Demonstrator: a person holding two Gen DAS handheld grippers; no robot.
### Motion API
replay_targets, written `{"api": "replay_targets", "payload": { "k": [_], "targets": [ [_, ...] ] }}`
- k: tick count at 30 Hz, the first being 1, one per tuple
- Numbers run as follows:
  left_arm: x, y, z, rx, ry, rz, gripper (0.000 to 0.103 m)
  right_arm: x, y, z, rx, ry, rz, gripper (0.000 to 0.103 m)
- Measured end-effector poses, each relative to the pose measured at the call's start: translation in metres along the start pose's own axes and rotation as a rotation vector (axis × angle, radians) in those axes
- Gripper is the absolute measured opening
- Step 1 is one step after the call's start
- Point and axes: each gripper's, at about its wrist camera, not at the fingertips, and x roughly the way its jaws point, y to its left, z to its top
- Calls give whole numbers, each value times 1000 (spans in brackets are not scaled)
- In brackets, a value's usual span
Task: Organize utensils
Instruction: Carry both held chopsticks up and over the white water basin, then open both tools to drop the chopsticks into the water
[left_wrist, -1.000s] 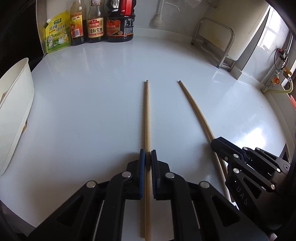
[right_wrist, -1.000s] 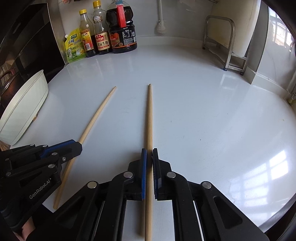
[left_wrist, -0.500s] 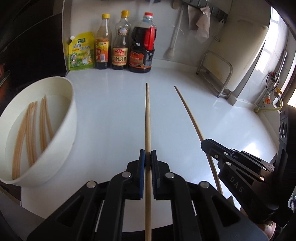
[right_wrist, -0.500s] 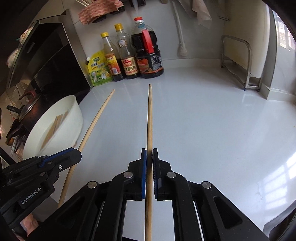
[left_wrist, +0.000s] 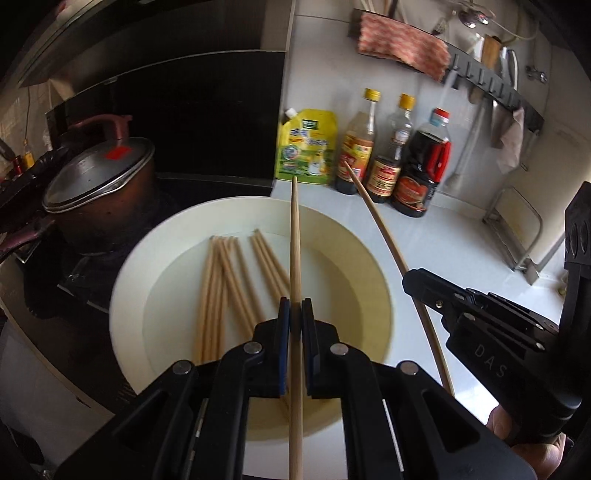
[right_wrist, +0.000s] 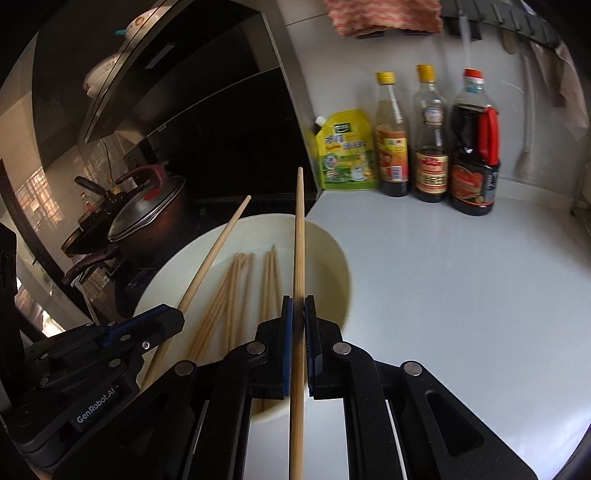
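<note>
My left gripper (left_wrist: 295, 314) is shut on a wooden chopstick (left_wrist: 294, 236) and holds it in the air over a white bowl (left_wrist: 354, 243). Several chopsticks (left_wrist: 225, 280) lie in the bowl's water. My right gripper (right_wrist: 298, 314) is shut on a second chopstick (right_wrist: 299, 236) above the bowl's (right_wrist: 332, 254) right side. In the left wrist view the right gripper (left_wrist: 476, 325) and its chopstick (left_wrist: 384, 232) are to the right. In the right wrist view the left gripper (right_wrist: 122, 336) and its chopstick (right_wrist: 214, 254) are to the left.
A lidded dark pot (left_wrist: 99, 184) stands left of the bowl on the stove. A yellow pouch (left_wrist: 308, 147) and three sauce bottles (left_wrist: 391, 155) line the back wall. White counter (right_wrist: 461, 288) extends right. A metal rack (left_wrist: 517, 236) stands far right.
Both grippers lifted their chopsticks off the counter and swung left, from pointing across the counter to hovering over the bowl. Both stayed shut.
</note>
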Motion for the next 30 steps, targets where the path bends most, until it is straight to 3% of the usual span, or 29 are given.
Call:
{"api": "replay_targets", "payload": {
  "k": [6, 13, 17, 19, 26, 30],
  "targets": [
    [26, 48, 8, -53, 29, 47, 7, 49, 35, 6, -35, 78, 26, 6],
    [43, 69, 5, -83, 61, 55, 11, 80, 48, -1, -60, 155, -4, 6],
    [40, 74, 3, -100, 51, 59, 33, 74, 49, -6, -69, 138, -31, 8],
    [36, 74, 2, -100, 38, 57, 53, 69, 48, -8, -67, 127, -41, 11],
    [22, 69, -6, -82, 37, 69, 55, 46, 47, -15, -54, 85, -68, 16],
    [13, 73, -15, -98, 39, 84, 57, 30, 47, -21, -46, 60, -84, 26]
  ]
}}
